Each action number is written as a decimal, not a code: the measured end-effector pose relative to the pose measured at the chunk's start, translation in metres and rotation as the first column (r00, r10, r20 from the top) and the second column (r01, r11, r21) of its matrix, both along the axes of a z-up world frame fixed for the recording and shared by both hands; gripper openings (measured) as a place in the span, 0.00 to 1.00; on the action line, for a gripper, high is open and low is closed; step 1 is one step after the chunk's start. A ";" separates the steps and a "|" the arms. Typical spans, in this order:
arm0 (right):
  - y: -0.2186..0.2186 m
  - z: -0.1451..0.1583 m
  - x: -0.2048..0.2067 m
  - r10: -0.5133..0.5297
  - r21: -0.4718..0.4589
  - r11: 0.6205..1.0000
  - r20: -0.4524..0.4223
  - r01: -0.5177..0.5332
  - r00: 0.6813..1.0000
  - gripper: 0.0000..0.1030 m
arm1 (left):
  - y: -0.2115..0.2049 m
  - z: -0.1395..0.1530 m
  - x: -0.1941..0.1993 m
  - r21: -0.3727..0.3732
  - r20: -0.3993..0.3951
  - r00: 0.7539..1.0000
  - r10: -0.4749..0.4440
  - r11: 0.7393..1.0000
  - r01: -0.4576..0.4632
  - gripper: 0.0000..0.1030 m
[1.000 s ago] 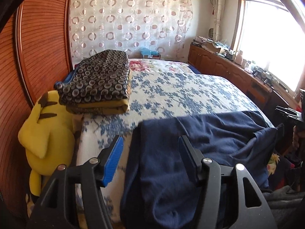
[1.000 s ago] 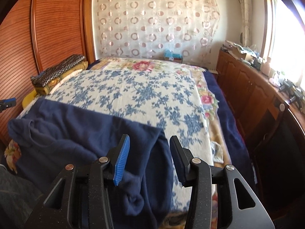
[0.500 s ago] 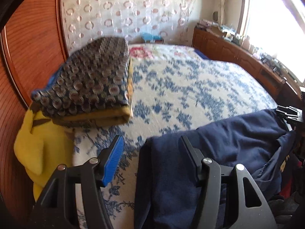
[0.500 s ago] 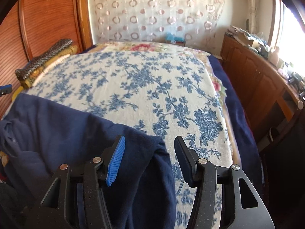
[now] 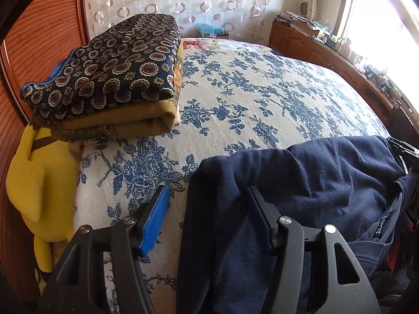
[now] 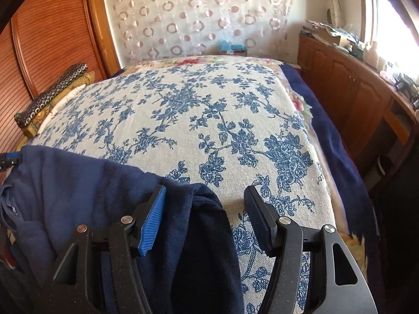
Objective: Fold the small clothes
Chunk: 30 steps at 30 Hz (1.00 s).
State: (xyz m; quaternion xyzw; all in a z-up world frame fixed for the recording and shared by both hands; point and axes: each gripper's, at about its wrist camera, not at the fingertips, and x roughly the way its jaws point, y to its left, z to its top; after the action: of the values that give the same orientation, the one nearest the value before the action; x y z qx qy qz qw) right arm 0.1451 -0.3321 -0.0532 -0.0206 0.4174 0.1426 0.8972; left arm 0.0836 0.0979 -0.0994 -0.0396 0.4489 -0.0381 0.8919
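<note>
A cream bedspread printed with blue flowers (image 5: 262, 99) was spread over the bed. A folded stack of dark circle-patterned and mustard fabric (image 5: 110, 78) lay at its left edge, above a yellow plush toy (image 5: 36, 183). A sheer circle-patterned curtain (image 6: 199, 15) and wooden cabinets (image 6: 348, 89) were seen behind.

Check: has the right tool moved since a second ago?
Yes. The right tool has come forward and down over the bed; the curtain looms larger.

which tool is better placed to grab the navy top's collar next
Left. The collar with its label lies just right of the left tool in its view. In the right tool's view, jaws opening, it sits at the far left edge.
</note>
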 end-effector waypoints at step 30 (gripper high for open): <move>0.015 0.098 -0.057 0.117 0.004 0.993 0.163 -0.119 0.980 0.06 | -0.024 0.127 -0.064 -0.055 0.382 0.920 -0.093 0.991 0.123 0.04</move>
State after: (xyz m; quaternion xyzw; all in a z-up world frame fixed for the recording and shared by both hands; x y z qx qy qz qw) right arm 0.0884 -0.3170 0.0452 -0.0506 0.3400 0.1964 0.9183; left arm 0.0201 0.0741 0.0272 -0.0415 0.2682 -0.1118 0.9559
